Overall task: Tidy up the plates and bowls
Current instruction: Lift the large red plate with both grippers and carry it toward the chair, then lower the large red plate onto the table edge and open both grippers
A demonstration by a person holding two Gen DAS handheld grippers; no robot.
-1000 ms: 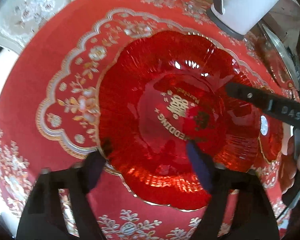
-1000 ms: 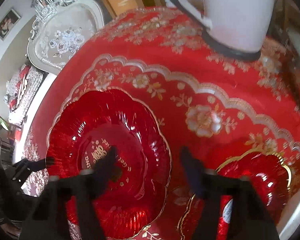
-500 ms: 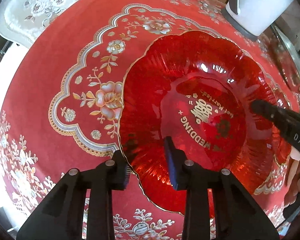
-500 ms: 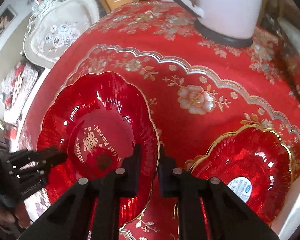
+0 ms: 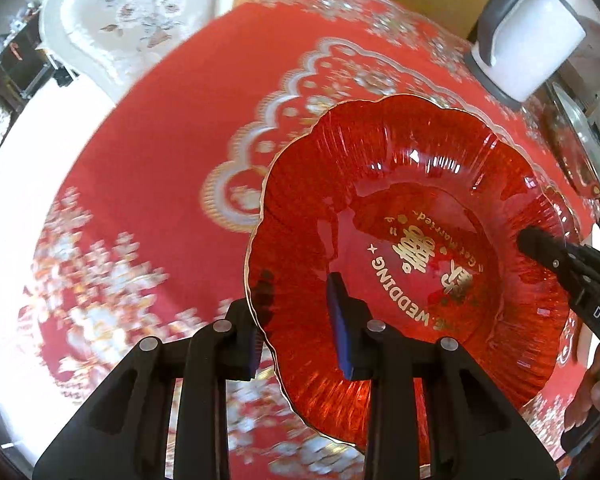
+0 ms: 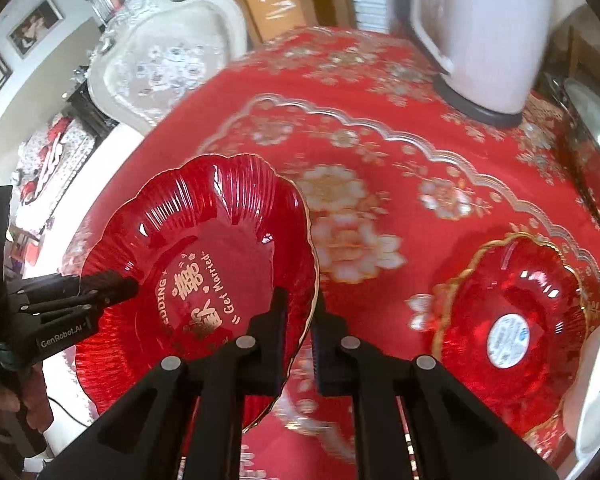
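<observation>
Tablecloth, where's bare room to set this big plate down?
Free: the middle of the tablecloth, between the big plate, the kettle and the small plate. Also the cloth's left side toward the chair. Crowded: the right edge, by the small plate and the kettle.

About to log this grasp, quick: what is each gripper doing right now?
Left gripper: shut on the red plate rim.
Right gripper: shut on the opposite rim of it.

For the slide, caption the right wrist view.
Both grippers, left and right, pinch opposite rims of the red wedding plate; a smaller red bowl waits.
</observation>
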